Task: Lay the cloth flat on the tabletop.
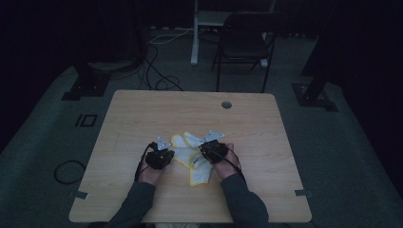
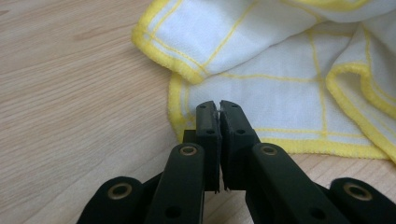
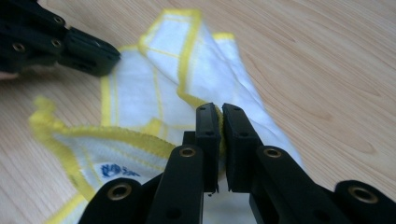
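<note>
A crumpled white cloth with yellow edging [image 1: 191,156] lies on the wooden table [image 1: 142,114], low in the centre of the high view, between the two grippers. The left gripper [image 2: 218,107] pinches the cloth's near hem, jaws closed tight on it. The right gripper [image 3: 221,109] is clamped on a raised yellow-edged fold at lower centre of its view.

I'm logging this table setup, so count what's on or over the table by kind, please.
White cloth with yellow edging: 1
Handheld tools: 2, left tool and right tool, each shut on the cloth
Total: 3
</note>
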The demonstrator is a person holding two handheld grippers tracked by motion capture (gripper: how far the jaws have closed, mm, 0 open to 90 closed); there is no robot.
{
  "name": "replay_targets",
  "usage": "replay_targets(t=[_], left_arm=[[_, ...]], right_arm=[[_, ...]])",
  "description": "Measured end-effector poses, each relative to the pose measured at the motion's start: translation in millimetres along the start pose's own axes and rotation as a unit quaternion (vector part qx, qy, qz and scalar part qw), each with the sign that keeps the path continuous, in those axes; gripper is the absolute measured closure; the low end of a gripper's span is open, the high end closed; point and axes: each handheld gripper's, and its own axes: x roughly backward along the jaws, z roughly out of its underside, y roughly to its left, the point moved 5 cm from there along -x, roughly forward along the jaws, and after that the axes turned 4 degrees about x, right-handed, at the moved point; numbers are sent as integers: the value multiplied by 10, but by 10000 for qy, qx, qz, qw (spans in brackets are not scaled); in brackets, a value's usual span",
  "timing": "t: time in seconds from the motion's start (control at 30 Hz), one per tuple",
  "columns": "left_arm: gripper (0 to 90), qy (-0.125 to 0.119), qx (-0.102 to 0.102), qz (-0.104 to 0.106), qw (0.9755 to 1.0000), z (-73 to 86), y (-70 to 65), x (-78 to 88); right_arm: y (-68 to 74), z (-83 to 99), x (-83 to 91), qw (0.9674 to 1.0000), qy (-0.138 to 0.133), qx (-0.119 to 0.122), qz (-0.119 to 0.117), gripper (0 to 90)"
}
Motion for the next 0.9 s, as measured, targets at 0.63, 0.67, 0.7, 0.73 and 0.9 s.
replay_targets(t=[0.63, 0.67, 0.7, 0.73, 0.9], left_arm=[[878, 25, 107, -229, 9997, 110, 185, 135], [878, 32, 90, -239, 9997, 112, 188, 138], [878, 35, 89, -248, 9996, 113, 188, 140], [878, 42, 84, -255, 9996, 115, 191, 143], [878, 44, 86, -317, 9995, 123, 220, 156]], right_arm=[[-565, 367, 293, 9970, 30, -608, 488, 865], [-639, 447, 315, 9958, 70, -744, 526, 865], [-669, 481, 320, 9953, 85, -797, 547, 865], [-699, 513, 326, 9949, 95, -827, 569, 865], [-835, 659, 355, 9921, 165, -1046, 668, 866]])
